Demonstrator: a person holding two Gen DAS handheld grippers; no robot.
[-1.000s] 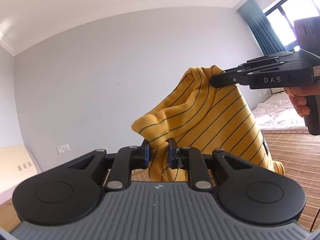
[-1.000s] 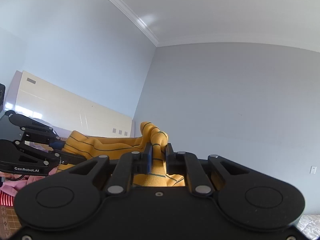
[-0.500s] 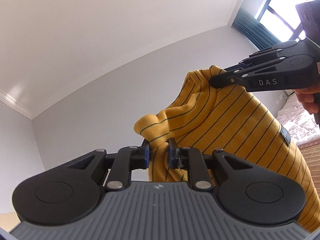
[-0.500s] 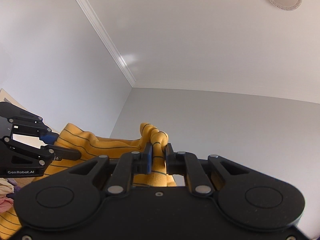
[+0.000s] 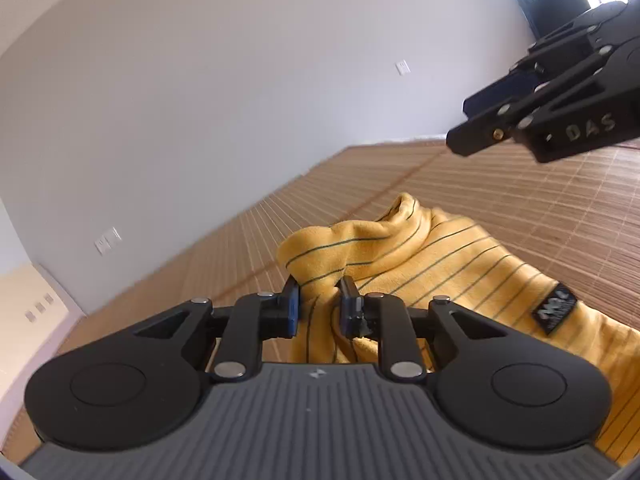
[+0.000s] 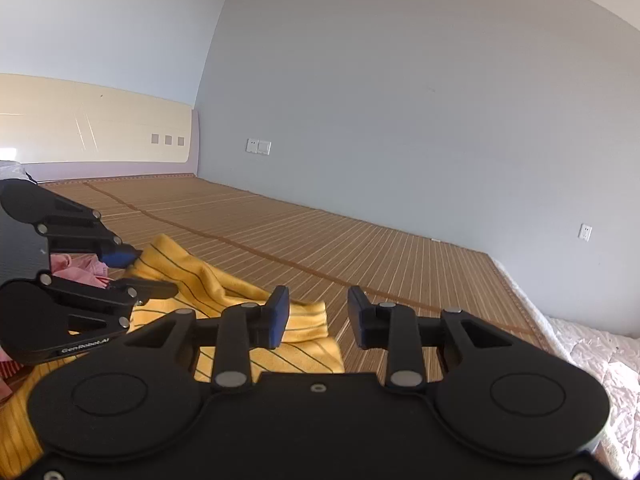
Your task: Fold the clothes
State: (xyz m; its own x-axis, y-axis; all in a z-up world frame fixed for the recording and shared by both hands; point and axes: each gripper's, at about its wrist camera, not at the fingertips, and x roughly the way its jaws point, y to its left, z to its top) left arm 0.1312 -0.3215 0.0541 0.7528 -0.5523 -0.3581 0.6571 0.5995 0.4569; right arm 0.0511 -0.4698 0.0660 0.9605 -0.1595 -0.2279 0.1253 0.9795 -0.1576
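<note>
Currently the yellow striped shirt (image 5: pixel 452 268) lies on the bamboo mat (image 5: pixel 520 200), long axis running away rightward; left gripper (image 5: pixel 319 304) pinches its bunched near edge; right gripper (image 6: pixel 318 316) spread, empty, fabric just left of it.

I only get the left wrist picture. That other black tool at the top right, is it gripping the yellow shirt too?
Observer: No. The right wrist view shows the right tool wide open, with nothing between its fingers.
Visitor: Any other laundry around?
Observer: Yes, pink clothes lie beyond the left tool, which pinches the yellow shirt.
Visitor: And to the right?
Observer: A white quilt lies beside the woven mat.
</note>
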